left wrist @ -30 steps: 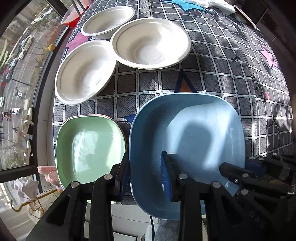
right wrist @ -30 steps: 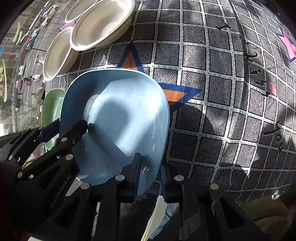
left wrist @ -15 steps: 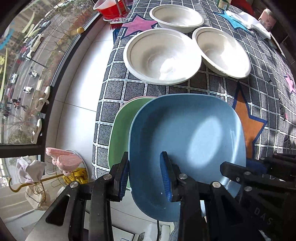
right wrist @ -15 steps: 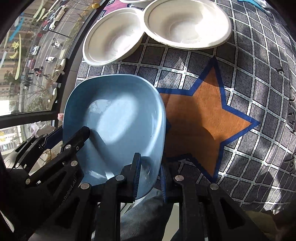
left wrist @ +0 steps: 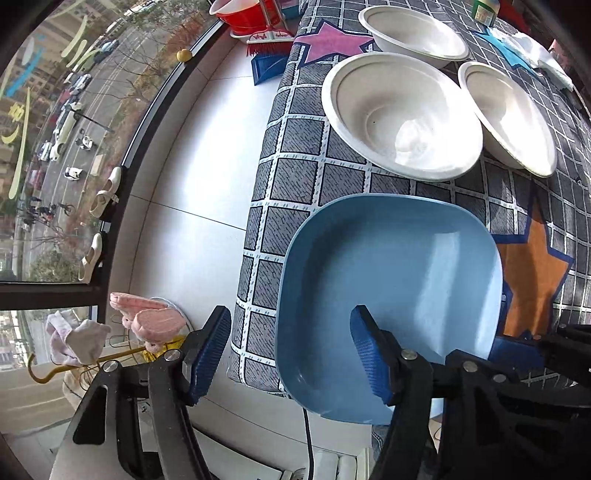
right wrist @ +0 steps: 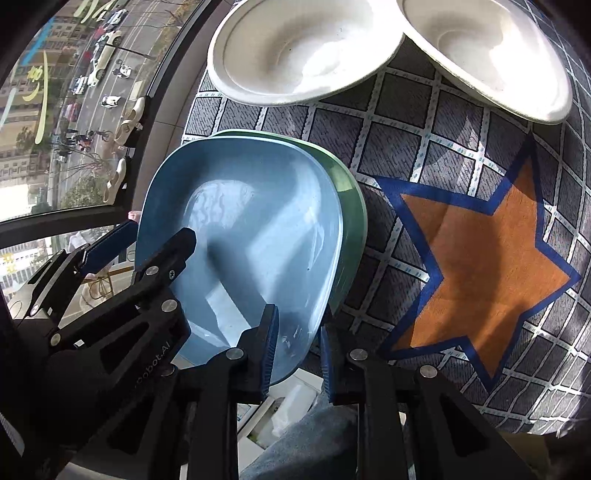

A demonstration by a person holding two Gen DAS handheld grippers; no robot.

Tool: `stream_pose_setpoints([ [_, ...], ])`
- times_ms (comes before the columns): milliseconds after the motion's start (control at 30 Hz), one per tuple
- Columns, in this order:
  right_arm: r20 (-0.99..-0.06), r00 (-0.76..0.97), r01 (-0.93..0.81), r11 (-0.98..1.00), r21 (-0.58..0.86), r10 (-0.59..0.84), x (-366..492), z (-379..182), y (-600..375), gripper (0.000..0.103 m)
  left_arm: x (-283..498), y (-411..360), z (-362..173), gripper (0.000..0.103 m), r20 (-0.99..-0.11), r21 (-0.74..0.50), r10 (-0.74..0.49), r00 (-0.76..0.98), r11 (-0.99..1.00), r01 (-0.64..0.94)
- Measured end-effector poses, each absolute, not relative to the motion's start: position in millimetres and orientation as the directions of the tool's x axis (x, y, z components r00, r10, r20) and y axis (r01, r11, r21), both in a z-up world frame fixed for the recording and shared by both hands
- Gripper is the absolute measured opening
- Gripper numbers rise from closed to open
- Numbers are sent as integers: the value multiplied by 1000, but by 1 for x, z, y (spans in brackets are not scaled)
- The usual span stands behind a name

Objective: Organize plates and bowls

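Now nested on the green plate (right wrist: 351, 206), the blue plate (right wrist: 258, 236) leaves my left jaws spread, right jaws still pinching its rim; next, release.

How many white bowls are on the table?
3: far bowl beside the pink star, big bowl nearest the blue plate, third bowl to its right. Others may be out of view.

A worktop (left wrist: 280, 192) wears a grey checked cloth (right wrist: 402, 155) printed with an orange star (right wrist: 480, 266) and a pink star (left wrist: 328, 42). Beside it runs a white tiled floor (left wrist: 199, 184), sunlit, up to a dark-framed window (left wrist: 122, 166). Through the glass lies a street (left wrist: 62, 122) with cars far below. A red basin (left wrist: 236, 14) and a brush (left wrist: 269, 40) sit on the floor; pink slippers (left wrist: 147, 317) lie near the window.
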State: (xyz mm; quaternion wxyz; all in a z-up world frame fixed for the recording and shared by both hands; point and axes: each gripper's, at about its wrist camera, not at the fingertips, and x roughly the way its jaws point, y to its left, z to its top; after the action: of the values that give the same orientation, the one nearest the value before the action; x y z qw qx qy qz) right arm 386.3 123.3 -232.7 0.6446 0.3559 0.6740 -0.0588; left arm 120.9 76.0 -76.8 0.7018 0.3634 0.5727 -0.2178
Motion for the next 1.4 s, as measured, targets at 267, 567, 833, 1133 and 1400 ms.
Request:
stream_pose_setpoints([
  [267,-943,168,551,766,332,289,350,-203,96,99,112,85,-39,101,-965,194,4,262,682,705],
  [567,-974,178,626,747,224,142,290,-182,68,102,67,56,5,103,-967,119,-111,230,602,790],
  [833,-980,143,695,692,198,137,213,-164,22,102,30,31,21,103,-983,90,-97,154,475,875],
  [1133,-978,153,727,654,208,141,159,-152,-11,102,1,20,14,103,-994,79,-37,103,399,914],
  [1400,-983,138,744,643,184,122,146,-151,-16,102,-45,2,12,103,-997,70,-8,72,184,980],
])
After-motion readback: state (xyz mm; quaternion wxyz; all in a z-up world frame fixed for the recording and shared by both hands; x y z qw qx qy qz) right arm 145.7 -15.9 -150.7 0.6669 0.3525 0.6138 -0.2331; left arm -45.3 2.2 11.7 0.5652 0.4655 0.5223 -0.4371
